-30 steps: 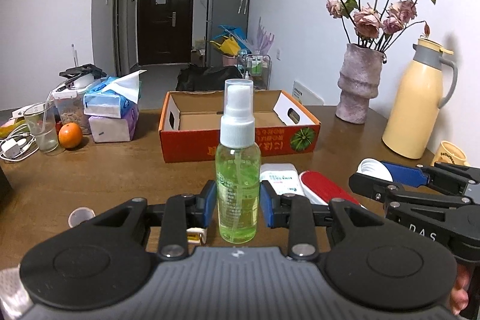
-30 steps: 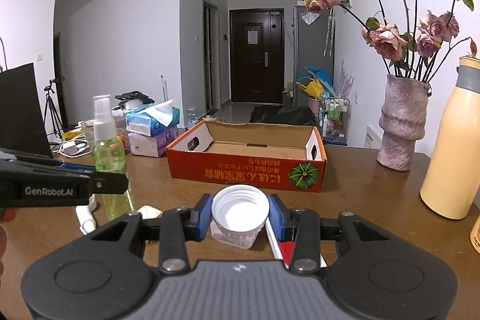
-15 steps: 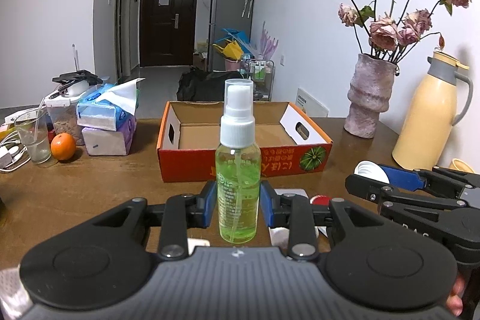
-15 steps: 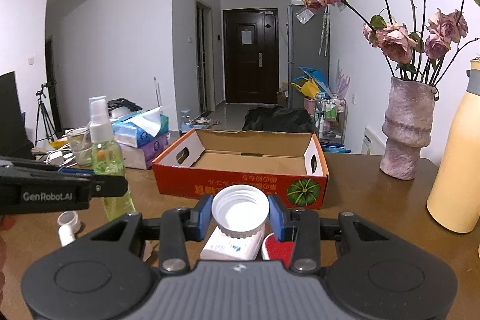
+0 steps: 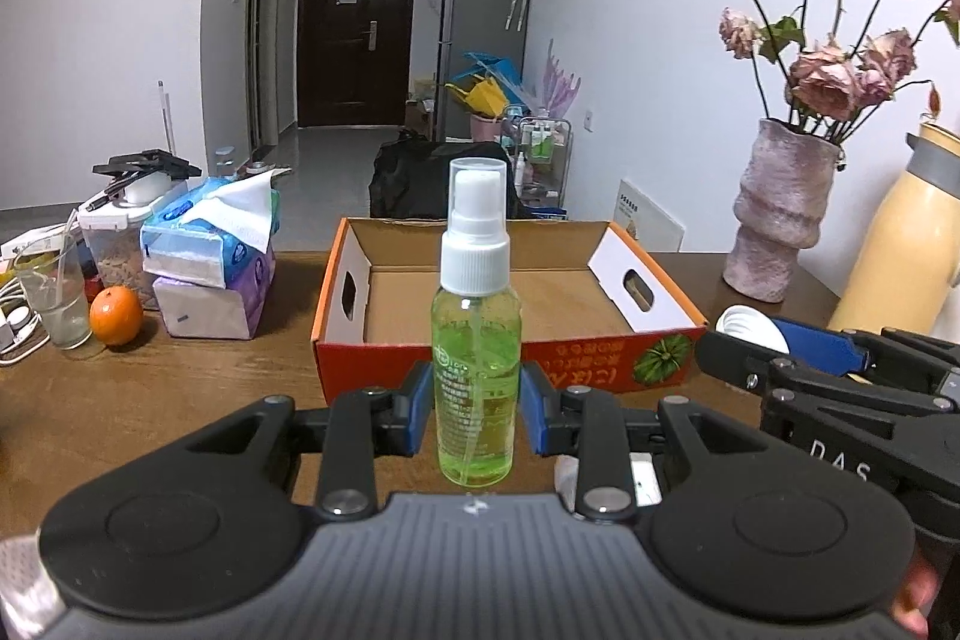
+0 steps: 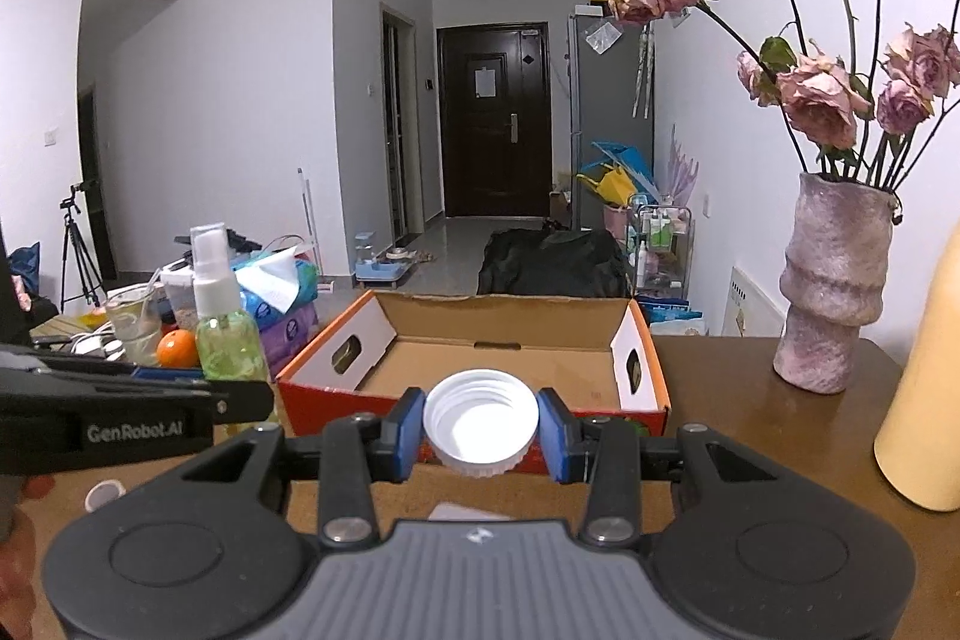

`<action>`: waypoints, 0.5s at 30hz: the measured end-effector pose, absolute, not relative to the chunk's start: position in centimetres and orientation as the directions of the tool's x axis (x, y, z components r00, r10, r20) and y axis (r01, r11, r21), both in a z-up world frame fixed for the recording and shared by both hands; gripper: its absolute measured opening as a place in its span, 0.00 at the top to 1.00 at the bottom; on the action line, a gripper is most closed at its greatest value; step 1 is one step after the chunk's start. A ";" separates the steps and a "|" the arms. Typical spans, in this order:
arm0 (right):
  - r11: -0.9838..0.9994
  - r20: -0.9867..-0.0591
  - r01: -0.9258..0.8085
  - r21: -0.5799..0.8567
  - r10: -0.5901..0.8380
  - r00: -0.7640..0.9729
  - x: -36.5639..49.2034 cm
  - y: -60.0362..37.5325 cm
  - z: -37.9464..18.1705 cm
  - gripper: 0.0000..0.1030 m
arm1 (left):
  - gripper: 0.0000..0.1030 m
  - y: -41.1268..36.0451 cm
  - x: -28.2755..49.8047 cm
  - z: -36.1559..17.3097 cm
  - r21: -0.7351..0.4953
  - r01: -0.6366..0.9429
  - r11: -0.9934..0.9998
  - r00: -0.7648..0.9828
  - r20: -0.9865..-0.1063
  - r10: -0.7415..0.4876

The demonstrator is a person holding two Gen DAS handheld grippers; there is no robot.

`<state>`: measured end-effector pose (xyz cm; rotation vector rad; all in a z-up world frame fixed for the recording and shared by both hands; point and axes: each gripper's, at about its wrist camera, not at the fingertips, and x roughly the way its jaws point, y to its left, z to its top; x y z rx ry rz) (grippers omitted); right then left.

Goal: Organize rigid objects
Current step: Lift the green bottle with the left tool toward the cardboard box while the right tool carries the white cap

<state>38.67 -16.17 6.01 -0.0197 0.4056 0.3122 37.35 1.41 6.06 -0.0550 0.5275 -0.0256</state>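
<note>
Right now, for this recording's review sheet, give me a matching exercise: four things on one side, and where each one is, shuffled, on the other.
Things:
1. spray bottle
2. white cap
3. orange
4. cardboard box

Places:
A. on the table beside a drinking glass
B. clamped in the right gripper
C. open on the table, nothing seen inside
D. clamped upright in the left gripper

Pairs: 1-D, 2-B, 3-A, 4-C

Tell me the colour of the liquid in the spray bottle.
Light green, under a white pump top; the spray bottle shows best in the left wrist view.
</note>
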 end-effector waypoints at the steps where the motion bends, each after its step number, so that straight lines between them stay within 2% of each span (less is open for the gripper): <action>1: 0.954 -0.389 -0.298 0.042 0.291 0.874 39.1 -16.1 6.1 0.62 | 0.69 1.4 37.7 6.1 -0.056 0.007 0.998 0.864 -0.502 -0.034; 15: 0.964 -0.417 -0.265 0.021 0.249 0.874 44.9 -15.4 5.8 0.62 | 0.69 1.0 43.5 5.9 -0.028 -0.038 0.999 0.858 -0.513 0.019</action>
